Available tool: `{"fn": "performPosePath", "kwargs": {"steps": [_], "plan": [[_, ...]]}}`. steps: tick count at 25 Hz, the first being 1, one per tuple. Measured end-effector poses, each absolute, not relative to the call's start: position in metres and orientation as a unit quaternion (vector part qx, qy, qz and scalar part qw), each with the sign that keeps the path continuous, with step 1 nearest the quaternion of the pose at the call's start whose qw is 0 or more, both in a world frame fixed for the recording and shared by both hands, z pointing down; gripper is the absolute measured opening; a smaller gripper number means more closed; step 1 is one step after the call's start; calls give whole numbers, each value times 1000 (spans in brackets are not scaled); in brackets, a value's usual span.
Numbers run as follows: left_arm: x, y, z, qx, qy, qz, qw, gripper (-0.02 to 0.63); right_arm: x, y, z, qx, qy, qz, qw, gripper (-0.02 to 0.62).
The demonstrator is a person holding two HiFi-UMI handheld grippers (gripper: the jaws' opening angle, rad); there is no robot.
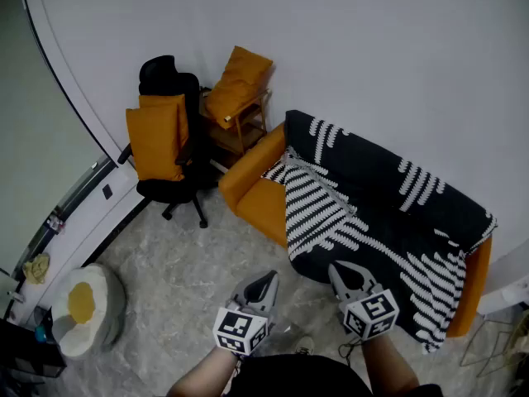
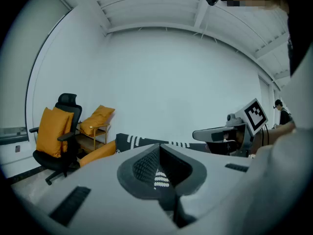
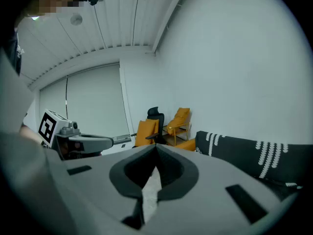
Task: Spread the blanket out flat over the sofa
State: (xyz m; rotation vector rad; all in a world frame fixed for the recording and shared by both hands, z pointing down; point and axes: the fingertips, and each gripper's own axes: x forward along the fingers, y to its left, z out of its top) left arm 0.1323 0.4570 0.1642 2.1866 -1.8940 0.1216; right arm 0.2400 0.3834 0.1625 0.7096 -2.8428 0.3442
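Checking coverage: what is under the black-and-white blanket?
An orange sofa: only its two ends show around the blanket. Seat and backrest are covered, so anything lying there cannot be seen.

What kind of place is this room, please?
Probably a staged living-room corner inside an office or studio: an orange sofa draped with a black-and-white blanket, a black office chair carrying orange cushions, and bare white walls around them.

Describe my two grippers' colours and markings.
The left gripper and right gripper are light grey and tapering, with dark ribbed lining inside the jaws. Each carries a white cube printed with black square markers. The person wears a dark top.
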Motion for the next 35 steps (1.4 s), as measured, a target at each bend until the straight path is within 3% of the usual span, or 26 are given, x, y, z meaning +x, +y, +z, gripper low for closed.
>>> {"fn": "performPosePath", "kwargs": {"steps": [16, 19, 22, 25, 35], "plan": [[145, 456, 162, 742, -659, 48, 111, 6, 251, 378, 164, 230, -962, 122, 77, 5], [147, 453, 163, 739, -662, 48, 115, 9, 255, 374, 164, 227, -963, 125, 74, 41], [152, 448, 165, 737, -663, 49, 118, 87, 261, 369, 166, 228, -962, 131, 71, 64], [155, 442, 166, 736, -665, 48, 117, 123, 266, 363, 167, 230, -961, 136, 66, 84], [142, 425, 169, 741, -659, 47, 120, 189, 257, 345, 170, 247, -957, 141, 64, 163]]}}
